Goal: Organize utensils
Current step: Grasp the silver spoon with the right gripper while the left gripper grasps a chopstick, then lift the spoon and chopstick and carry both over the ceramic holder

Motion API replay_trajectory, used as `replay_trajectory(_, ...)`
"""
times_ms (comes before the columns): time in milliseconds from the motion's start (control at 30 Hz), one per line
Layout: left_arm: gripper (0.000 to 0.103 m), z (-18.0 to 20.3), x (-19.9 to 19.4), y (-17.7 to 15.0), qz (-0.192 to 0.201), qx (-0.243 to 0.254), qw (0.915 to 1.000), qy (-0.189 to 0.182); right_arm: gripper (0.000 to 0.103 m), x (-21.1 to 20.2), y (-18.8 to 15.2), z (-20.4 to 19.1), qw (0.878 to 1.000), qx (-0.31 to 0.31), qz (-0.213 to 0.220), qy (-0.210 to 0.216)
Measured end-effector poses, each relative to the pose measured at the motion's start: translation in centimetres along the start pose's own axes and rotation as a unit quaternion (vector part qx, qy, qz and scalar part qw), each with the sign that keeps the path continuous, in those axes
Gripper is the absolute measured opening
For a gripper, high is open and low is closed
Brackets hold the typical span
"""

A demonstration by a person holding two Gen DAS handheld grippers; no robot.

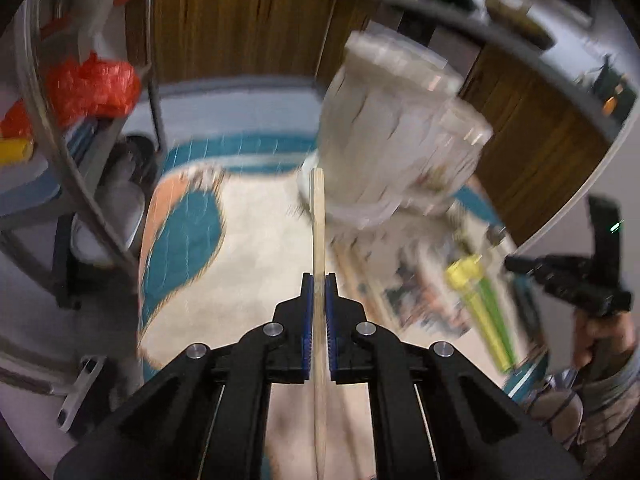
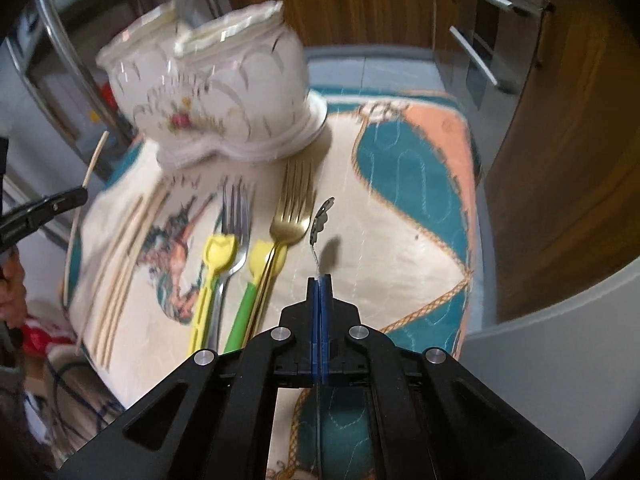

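Observation:
My left gripper (image 1: pixel 319 280) is shut on a pale wooden chopstick (image 1: pixel 318 220), which points up toward the white two-part ceramic holder (image 1: pixel 400 128). My right gripper (image 2: pixel 319 280) is shut on a thin silver utensil (image 2: pixel 319 222) with an ornate end, lifted above the patterned mat (image 2: pixel 400 240). On the mat lie a silver fork (image 2: pixel 236 208), a gold fork (image 2: pixel 292 208), two yellow plastic utensils (image 2: pixel 218 252), one with a green handle (image 2: pixel 242 316), and several chopsticks (image 2: pixel 120 260). The holder (image 2: pixel 212 92) stands at the mat's far end. At the left edge of the right wrist view the left gripper (image 2: pixel 76 196) shows with its chopstick (image 2: pixel 96 156).
Wooden cabinet fronts (image 1: pixel 240 28) run behind the mat, with metal drawer handles (image 2: pixel 476 56) at the right. A metal rack (image 1: pixel 80 184) with orange bags (image 1: pixel 92 84) stands to the left. A hand (image 1: pixel 592 340) holds the right gripper's body (image 1: pixel 576 280).

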State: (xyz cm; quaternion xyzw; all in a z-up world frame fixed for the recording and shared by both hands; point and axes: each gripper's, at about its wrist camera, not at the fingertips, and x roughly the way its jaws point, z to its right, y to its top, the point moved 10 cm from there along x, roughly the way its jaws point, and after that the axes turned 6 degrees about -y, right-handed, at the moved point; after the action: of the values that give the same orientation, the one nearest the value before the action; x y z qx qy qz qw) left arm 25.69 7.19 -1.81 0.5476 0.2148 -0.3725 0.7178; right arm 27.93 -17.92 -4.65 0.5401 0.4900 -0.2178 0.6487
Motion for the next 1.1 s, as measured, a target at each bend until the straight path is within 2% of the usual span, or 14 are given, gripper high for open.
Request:
replay_trajectory(167,0.005,2.6,-1.5,2.2,0.077,0.003,0.9960,-0.045,0.002,-0.6,0.7,0.8,0.998,0.014,0.053,0.010)
replay_trajectory(267,0.005,4.3,-2.0,3.3,0.117,0.004,0.9899,-0.080,0.002,-1.5,1.3,0.8,0.995,0.026,0.086,0.036)
replay_trajectory(367,0.005,5.3,-1.8,4.2,0.138,0.003,0.9854,-0.099,0.002,-2.2,1.9,1.0,0.991,0.043,0.111,0.059)
replay_trajectory(500,0.005,5.9,-1.5,5.9,0.162,0.001,0.9806,-0.110,0.002,-4.2,3.6,-0.2,0.987,0.023,0.142,0.064)
replay_trajectory(633,0.005,6.4,-2.7,8.3,0.207,0.002,0.9699,-0.128,0.002,-6.3,5.1,-1.1,0.982,0.019,0.174,0.073)
replay_trajectory(800,0.005,7.8,-4.7,11.9,0.250,0.038,0.9610,-0.111,0.002,-7.6,7.4,-1.8,0.973,0.026,0.209,0.095)
replay_trajectory(1000,0.005,9.2,-6.4,18.1,0.308,0.082,0.9443,-0.082,0.002,-11.0,14.4,-4.4,0.944,0.014,0.304,0.130)
replay_trajectory(1100,0.005,9.1,-6.8,20.0,0.329,0.087,0.9374,-0.073,0.002,-11.3,18.3,-5.0,0.934,0.016,0.334,0.124)
